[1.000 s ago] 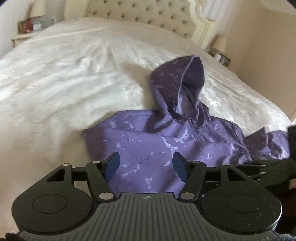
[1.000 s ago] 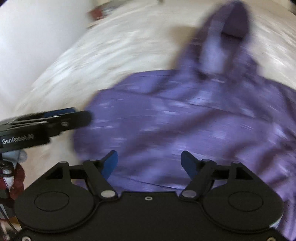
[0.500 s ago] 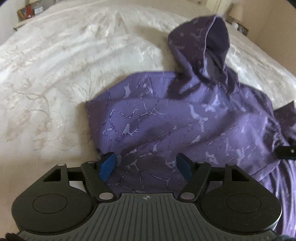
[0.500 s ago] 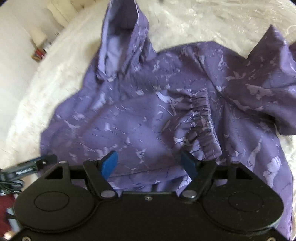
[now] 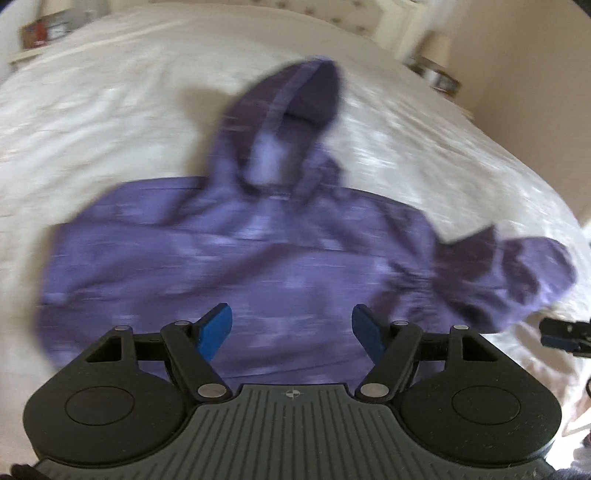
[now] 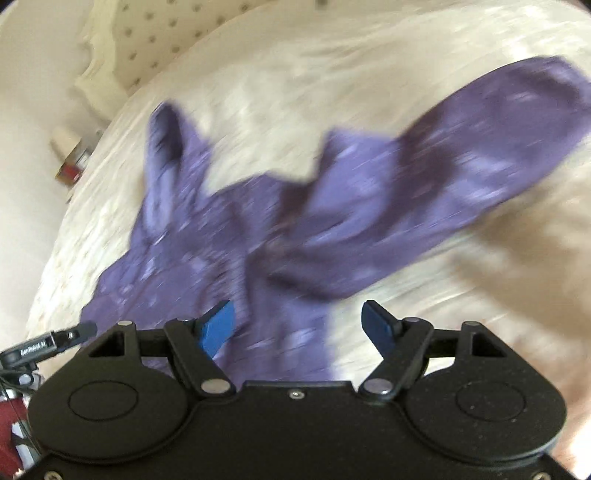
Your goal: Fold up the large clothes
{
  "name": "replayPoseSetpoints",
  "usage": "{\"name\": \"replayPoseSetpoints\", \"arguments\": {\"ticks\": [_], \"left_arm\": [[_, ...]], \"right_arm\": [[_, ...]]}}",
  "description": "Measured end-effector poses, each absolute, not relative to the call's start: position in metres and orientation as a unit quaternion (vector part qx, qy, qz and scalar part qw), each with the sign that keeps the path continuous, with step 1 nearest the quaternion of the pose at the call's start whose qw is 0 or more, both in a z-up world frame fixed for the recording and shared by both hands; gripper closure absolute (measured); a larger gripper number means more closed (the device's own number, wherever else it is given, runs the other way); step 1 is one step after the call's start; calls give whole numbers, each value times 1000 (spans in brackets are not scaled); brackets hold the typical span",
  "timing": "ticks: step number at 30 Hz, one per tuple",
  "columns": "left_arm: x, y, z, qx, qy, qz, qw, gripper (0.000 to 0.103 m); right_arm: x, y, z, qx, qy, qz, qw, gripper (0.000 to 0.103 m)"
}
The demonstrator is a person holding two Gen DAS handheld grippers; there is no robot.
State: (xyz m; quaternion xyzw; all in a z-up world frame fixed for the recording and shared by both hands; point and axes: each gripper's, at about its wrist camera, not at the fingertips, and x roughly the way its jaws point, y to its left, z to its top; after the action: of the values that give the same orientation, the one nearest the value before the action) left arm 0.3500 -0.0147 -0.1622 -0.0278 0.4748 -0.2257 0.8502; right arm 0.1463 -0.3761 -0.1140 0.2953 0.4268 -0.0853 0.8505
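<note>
My left gripper (image 5: 291,328) had just been spreading its jaws; they stood well apart with nothing between the blue pads (image 5: 216,326), hanging above the lower front of the purple hooded jacket (image 5: 240,258). My right gripper (image 6: 299,326) was likewise wide and empty, over the jacket's right side below its outstretched sleeve (image 6: 461,158). The jacket lay spread on the cream bedspread (image 5: 110,110), hood (image 5: 295,110) pointing toward the tufted headboard (image 6: 155,33). Both views were blurred.
</note>
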Motion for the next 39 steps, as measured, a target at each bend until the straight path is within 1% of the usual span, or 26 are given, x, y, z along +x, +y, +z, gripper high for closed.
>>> {"name": "replayPoseSetpoints", "arguments": {"ticks": [6,8,10,11,12,17,22,23,25,26,27,31,36,39], "left_arm": [[339,-110,-180,-4,476,-280,834,32],[335,-132,-184,3,477,-288,830,33],[331,-150,-187,4,480,-293,827,33],[331,-157,-189,5,482,-293,826,33],[330,-162,-191,6,484,-293,825,33],[328,-177,-195,13,494,-281,822,33],[331,-182,-195,21,499,-267,824,32],[332,-183,-196,21,499,-264,825,32],[335,-185,-196,21,499,-259,826,33],[336,-186,-197,19,499,-258,827,33],[338,-188,-198,18,499,-258,827,33],[346,-198,-203,18,501,-262,825,33],[356,-221,-223,35,512,-269,815,32],[362,-236,-240,68,514,-269,812,28]], "right_arm": [[125,-467,-100,290,402,-155,855,23],[122,-493,-98,288,397,-174,854,22],[123,-521,-99,287,394,-194,851,20],[125,-533,-102,288,394,-202,849,17],[127,-545,-106,292,393,-209,847,17],[141,-592,-130,316,395,-228,832,17],[151,-620,-151,377,364,-223,822,16],[150,-624,-155,395,353,-224,818,18],[147,-631,-158,425,334,-226,810,41],[146,-634,-159,433,332,-229,806,73],[146,-636,-161,435,332,-228,806,82],[141,-629,-146,409,324,-205,828,83],[131,-620,-110,388,288,-178,857,84],[131,-614,-87,373,270,-162,873,84]]}}
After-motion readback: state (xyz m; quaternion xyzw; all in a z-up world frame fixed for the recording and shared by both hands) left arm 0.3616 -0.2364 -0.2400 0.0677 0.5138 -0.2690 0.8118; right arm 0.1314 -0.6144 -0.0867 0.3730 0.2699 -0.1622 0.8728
